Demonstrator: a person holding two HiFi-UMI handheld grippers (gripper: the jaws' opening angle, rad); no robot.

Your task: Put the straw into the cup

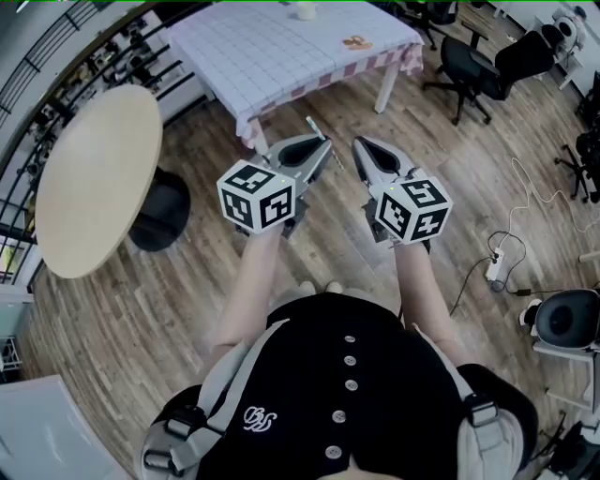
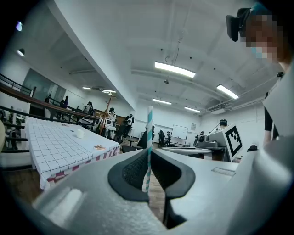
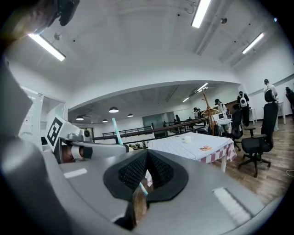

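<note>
Left claw (image 2: pixel 148 158) is clamped on the straw (image 2: pixel 149 124). In the left gripper view the dark pads pinch the teal-and-white striped tube at mid-frame. It stands upright and pokes well above the jaw tips.

Right claw (image 3: pixel 147 153) has its jaws together, and nothing shows between the pads in the right gripper view. Left of centre in that view you catch the straw again, rising at a slant above the left claw.

From the head view you've got both claws out in front of you at mid-frame, side by side but not touching. The left claw (image 1: pixel 322 148) and right claw (image 1: pixel 359 142) hang over the wood floor (image 1: pixel 187 309), tips aimed at the top of the frame. The straw (image 1: pixel 312 127) juts past the left claw's tips as a thin line.

And the cup (image 1: pixel 306 11)? It's small and white, at the very top centre, on the table (image 1: pixel 262 47) with the checked cloth, well apart from both claws. The left gripper view puts it at centre left, on the tabletop. A small brownish item (image 1: pixel 355 42) lies nearer the table's right edge; you can't tell what it is.

A round tabletop (image 1: pixel 94 178) fills the left of the head view, and office chairs (image 1: pixel 469 66) stand at upper right.
</note>
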